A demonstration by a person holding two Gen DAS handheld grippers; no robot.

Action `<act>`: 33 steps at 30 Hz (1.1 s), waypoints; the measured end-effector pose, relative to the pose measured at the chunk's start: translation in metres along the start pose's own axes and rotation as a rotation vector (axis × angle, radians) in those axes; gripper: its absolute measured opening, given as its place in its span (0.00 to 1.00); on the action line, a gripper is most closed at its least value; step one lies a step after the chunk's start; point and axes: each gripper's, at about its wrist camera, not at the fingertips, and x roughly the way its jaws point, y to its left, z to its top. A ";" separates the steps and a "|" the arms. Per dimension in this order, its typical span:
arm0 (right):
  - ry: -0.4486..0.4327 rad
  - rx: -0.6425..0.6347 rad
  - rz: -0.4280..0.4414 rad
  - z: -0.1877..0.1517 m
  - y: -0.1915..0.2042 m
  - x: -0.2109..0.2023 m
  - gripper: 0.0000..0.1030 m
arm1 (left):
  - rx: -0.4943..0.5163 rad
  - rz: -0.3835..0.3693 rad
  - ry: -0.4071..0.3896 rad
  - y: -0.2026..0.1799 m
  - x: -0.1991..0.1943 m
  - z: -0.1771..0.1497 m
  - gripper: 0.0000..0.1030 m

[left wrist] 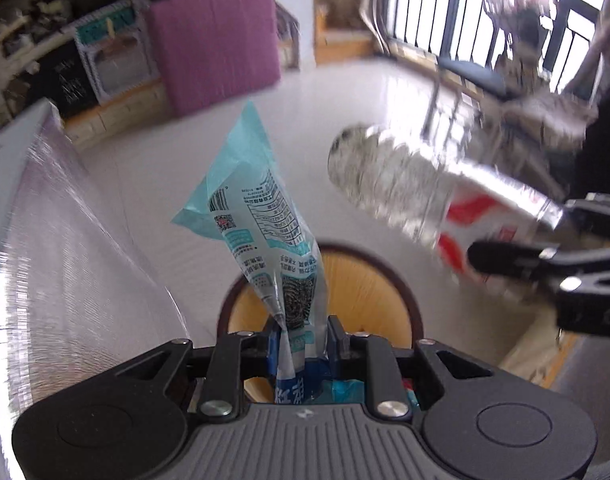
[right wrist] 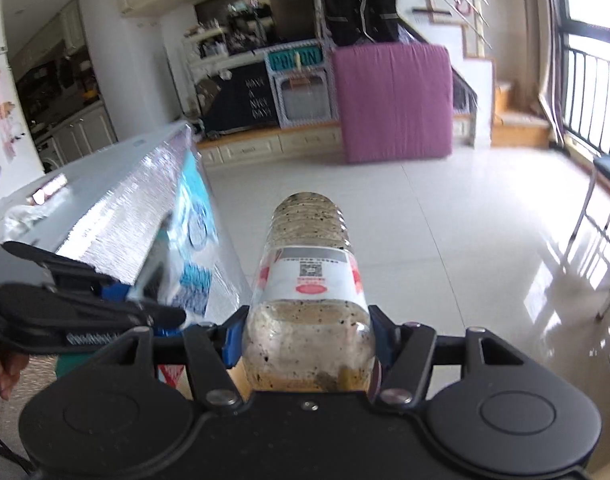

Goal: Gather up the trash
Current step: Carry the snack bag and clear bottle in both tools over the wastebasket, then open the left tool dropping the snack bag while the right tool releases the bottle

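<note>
We see our left tool (left wrist: 303,338) clamped on a teal printed wrapper (left wrist: 261,216) that sticks up ahead of it, a round wooden bin (left wrist: 361,280) just beyond. Our right tool (right wrist: 307,330) is clamped around a clear plastic bottle (right wrist: 309,280) pointing forward.

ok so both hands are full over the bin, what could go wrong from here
The wrapper is pinched only at its bottom end by the left gripper, so it may cling to the pads or drift past the bin when let go. The bottle in the right gripper sticks far forward and could bounce off the rim.
</note>
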 end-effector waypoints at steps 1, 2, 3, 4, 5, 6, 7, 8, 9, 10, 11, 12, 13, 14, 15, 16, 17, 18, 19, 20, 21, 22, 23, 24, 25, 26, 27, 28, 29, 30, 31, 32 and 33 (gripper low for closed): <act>0.013 0.004 -0.011 -0.003 -0.001 0.004 0.60 | 0.012 -0.017 0.047 0.002 0.014 0.001 0.24; 0.025 0.001 -0.027 -0.004 -0.002 0.009 0.60 | 0.033 -0.033 0.097 0.003 0.029 0.002 0.24; 0.028 -0.006 -0.042 -0.006 -0.004 0.012 0.60 | 0.063 -0.046 0.142 0.003 0.043 0.003 0.24; 0.031 -0.010 -0.056 -0.007 -0.004 0.015 0.60 | 0.097 -0.054 0.185 0.002 0.057 0.003 0.24; 0.035 -0.012 -0.063 -0.008 -0.005 0.018 0.60 | 0.131 -0.059 0.230 0.000 0.071 0.003 0.24; 0.041 -0.012 -0.063 -0.010 -0.007 0.020 0.60 | 0.158 -0.063 0.266 -0.002 0.082 0.001 0.24; 0.052 -0.009 -0.057 -0.012 -0.008 0.024 0.60 | 0.190 -0.074 0.303 -0.003 0.095 0.001 0.24; 0.065 -0.008 -0.050 -0.013 -0.008 0.028 0.60 | 0.215 -0.091 0.332 -0.004 0.106 0.001 0.25; 0.076 -0.006 -0.045 -0.015 -0.009 0.032 0.60 | 0.230 -0.113 0.360 -0.005 0.116 0.001 0.25; 0.089 -0.001 -0.040 -0.017 -0.010 0.036 0.60 | 0.237 -0.133 0.384 -0.004 0.126 0.002 0.25; 0.104 0.008 -0.031 -0.019 -0.011 0.040 0.60 | 0.246 -0.150 0.406 -0.004 0.136 0.002 0.25; 0.119 0.019 -0.022 -0.017 -0.013 0.045 0.60 | 0.259 -0.163 0.423 -0.004 0.145 0.002 0.26; 0.134 0.032 -0.011 -0.019 -0.014 0.049 0.60 | 0.273 -0.165 0.434 -0.005 0.154 0.003 0.26; 0.152 0.046 -0.004 -0.021 -0.016 0.052 0.60 | 0.283 -0.158 0.440 -0.005 0.164 0.003 0.27; 0.171 0.059 0.001 -0.022 -0.017 0.056 0.60 | 0.288 -0.147 0.442 -0.001 0.170 0.001 0.30; 0.193 0.071 0.004 -0.024 -0.019 0.061 0.60 | 0.288 -0.133 0.440 0.002 0.177 -0.001 0.31; 0.215 0.082 0.007 -0.026 -0.020 0.065 0.60 | 0.292 -0.117 0.435 0.007 0.183 -0.002 0.32; 0.233 0.089 0.009 -0.026 -0.022 0.069 0.60 | 0.299 -0.104 0.427 0.007 0.188 -0.003 0.35; 0.251 0.095 0.011 -0.028 -0.023 0.073 0.60 | 0.307 -0.097 0.419 0.009 0.193 -0.004 0.39; 0.269 0.099 0.009 -0.030 -0.023 0.077 0.60 | 0.312 -0.092 0.425 0.009 0.197 -0.005 0.50; 0.285 0.100 0.004 -0.030 -0.023 0.081 0.60 | 0.321 -0.084 0.435 0.008 0.199 -0.006 0.58; 0.299 0.095 -0.002 -0.031 -0.023 0.084 0.60 | 0.337 -0.084 0.438 0.006 0.200 -0.007 0.60; 0.311 0.090 -0.006 -0.032 -0.023 0.087 0.60 | 0.351 -0.092 0.435 0.005 0.201 -0.008 0.62; 0.323 0.089 -0.009 -0.033 -0.024 0.091 0.60 | 0.359 -0.098 0.436 0.003 0.201 -0.009 0.62; 0.330 0.092 -0.009 -0.032 -0.024 0.092 0.60 | 0.365 -0.099 0.440 0.001 0.202 -0.010 0.62; 0.338 0.097 -0.008 -0.032 -0.024 0.094 0.60 | 0.372 -0.098 0.441 0.000 0.202 -0.012 0.62; 0.346 0.100 -0.010 -0.033 -0.024 0.096 0.60 | 0.377 -0.091 0.442 0.001 0.202 -0.014 0.62; 0.354 0.101 -0.013 -0.032 -0.024 0.099 0.60 | 0.381 -0.080 0.445 0.001 0.202 -0.015 0.62; 0.362 0.100 -0.015 -0.032 -0.023 0.101 0.60 | 0.379 -0.070 0.443 0.002 0.203 -0.015 0.62; 0.372 0.100 -0.015 -0.032 -0.023 0.104 0.60 | 0.370 -0.063 0.439 0.004 0.202 -0.015 0.62; 0.386 0.106 -0.013 -0.032 -0.023 0.108 0.60 | 0.357 -0.056 0.434 0.005 0.200 -0.014 0.62; 0.399 0.115 -0.010 -0.032 -0.024 0.113 0.60 | 0.344 -0.052 0.424 0.006 0.198 -0.012 0.62; 0.413 0.124 -0.008 -0.032 -0.024 0.118 0.60 | 0.332 -0.047 0.410 0.008 0.193 -0.009 0.62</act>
